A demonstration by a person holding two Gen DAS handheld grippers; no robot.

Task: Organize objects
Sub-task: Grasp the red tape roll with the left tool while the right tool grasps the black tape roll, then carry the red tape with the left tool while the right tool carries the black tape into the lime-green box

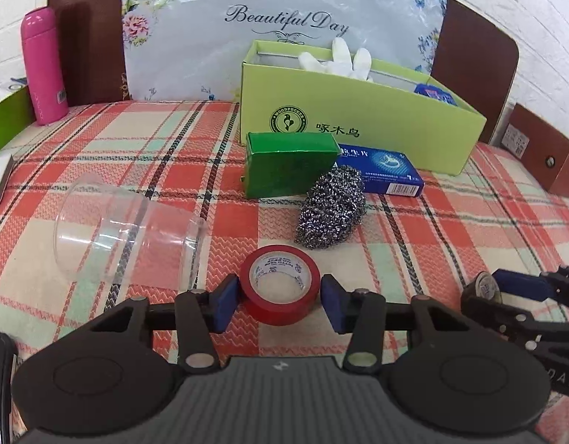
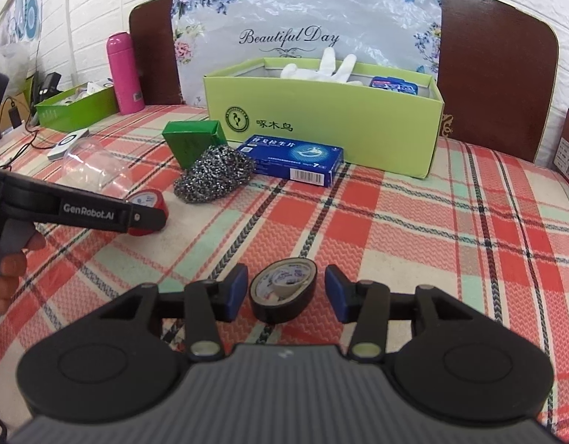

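A red tape roll (image 1: pixel 280 288) lies flat on the plaid tablecloth, and my left gripper (image 1: pixel 280 298) has its blue pads (image 1: pixel 225 298) pressed against both of its sides. From the right wrist view the same roll (image 2: pixel 153 199) shows behind the left gripper's black finger (image 2: pixel 136 218). A black tape roll (image 2: pixel 284 292) sits tilted on the cloth between the pads of my right gripper (image 2: pixel 284 290), with a gap on each side. A steel scourer (image 1: pixel 330 211), a green box (image 1: pixel 290 164) and a blue carton (image 1: pixel 386 170) lie ahead.
A lime open box (image 2: pixel 321 111) with white gloves stands at the back, before a floral board. A clear plastic cup (image 1: pixel 125 233) lies on its side at left. A pink bottle (image 1: pixel 44 66) and a green tray (image 2: pixel 73 105) stand at far left. A hand (image 2: pixel 7 270) holds the left gripper.
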